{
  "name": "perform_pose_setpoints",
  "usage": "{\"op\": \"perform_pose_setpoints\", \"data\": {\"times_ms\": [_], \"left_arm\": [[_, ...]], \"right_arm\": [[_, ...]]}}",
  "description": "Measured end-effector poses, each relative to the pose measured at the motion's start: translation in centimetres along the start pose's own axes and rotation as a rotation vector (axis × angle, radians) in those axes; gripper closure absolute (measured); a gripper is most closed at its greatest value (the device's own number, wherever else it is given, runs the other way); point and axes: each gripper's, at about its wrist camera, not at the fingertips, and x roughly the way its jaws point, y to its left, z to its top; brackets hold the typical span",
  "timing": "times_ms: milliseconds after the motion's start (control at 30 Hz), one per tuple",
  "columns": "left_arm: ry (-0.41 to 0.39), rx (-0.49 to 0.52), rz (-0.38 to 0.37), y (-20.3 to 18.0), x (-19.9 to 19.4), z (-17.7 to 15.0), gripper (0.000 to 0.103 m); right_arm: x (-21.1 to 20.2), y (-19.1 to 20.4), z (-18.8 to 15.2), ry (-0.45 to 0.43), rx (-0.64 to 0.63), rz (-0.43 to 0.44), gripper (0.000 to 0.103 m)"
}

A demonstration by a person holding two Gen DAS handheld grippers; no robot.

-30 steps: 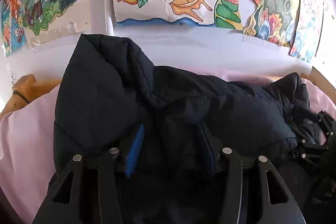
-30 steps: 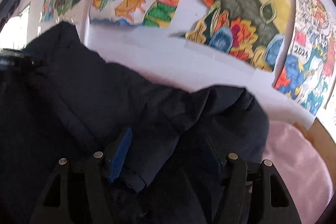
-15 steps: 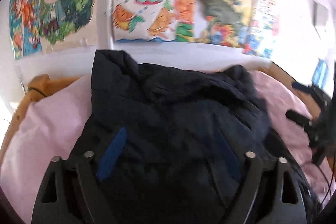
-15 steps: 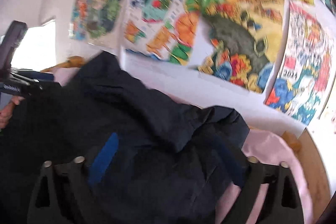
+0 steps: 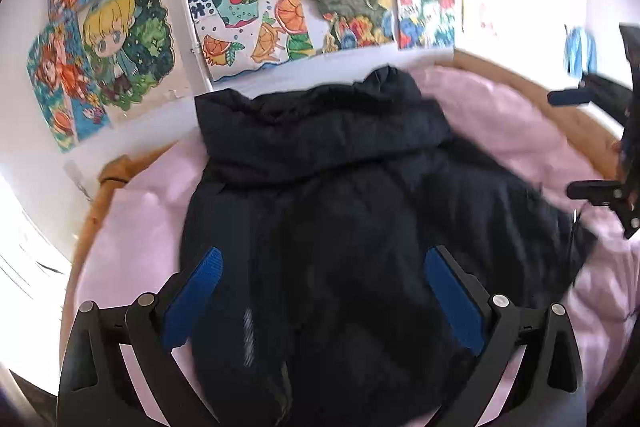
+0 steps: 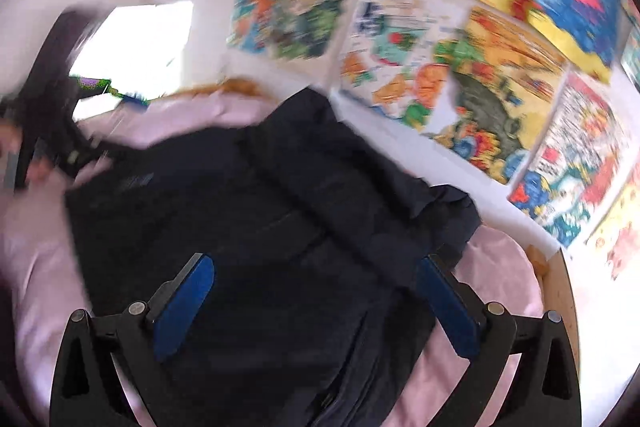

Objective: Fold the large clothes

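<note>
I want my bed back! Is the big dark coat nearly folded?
Partly. The puffy dark navy jacket lies on the pink bedsheet with its top edge turned over into a thick roll. Nothing is in hand: the left gripper and right gripper have jaws open. The lower body remains spread out, unfolded.

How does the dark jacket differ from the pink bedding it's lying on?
The jacket is near-black and quilted; the pink bedding is pale and smooth. The jacket is bunched into a thick fold at its far end; the bedding lies flatter, spreading beyond it on both sides. Both are soft fabric.
</note>
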Motion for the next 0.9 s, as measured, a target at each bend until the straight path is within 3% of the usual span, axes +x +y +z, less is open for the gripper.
{"op": "perform_pose_setpoints", "data": {"times_ms": [200, 300, 367, 467, 567, 700, 900], "left_arm": [[0.046, 0.088, 0.035, -1.3, -0.1, -5.0, 0.003], [0.063, 0.066, 0.03, -1.4, 0.4, -6.7, 0.003], [0.079, 0.043, 0.009, -1.3, 0.8, -7.5, 0.003], [0.094, 0.053, -0.017, -1.5, 1.4, -8.3, 0.003], [0.105, 0.073, -0.049, -2.3, 1.8, -8.8, 0.003], [0.11, 0.138, -0.053, -3.6, 2.1, -9.2, 0.003], [0.11, 0.232, -0.057, -5.2, 2.1, -10.2, 0.003]], "right_arm": [[0.2, 6.4, -4.3, 0.111, -0.203, 0.073, 0.0], [0.9, 7.8, -7.0, 0.235, -0.256, 0.14, 0.0], [1.7, 7.7, -9.0, 0.387, -0.26, 0.205, 0.0], [1.8, 6.7, -11.2, 0.488, -0.22, 0.229, 0.0], [1.4, 5.4, -11.9, 0.46, -0.173, 0.164, 0.0], [1.9, 4.6, -10.5, 0.33, -0.186, 0.048, 0.0], [5.5, 7.2, -11.8, 0.363, -0.392, 0.037, 0.0]]}}
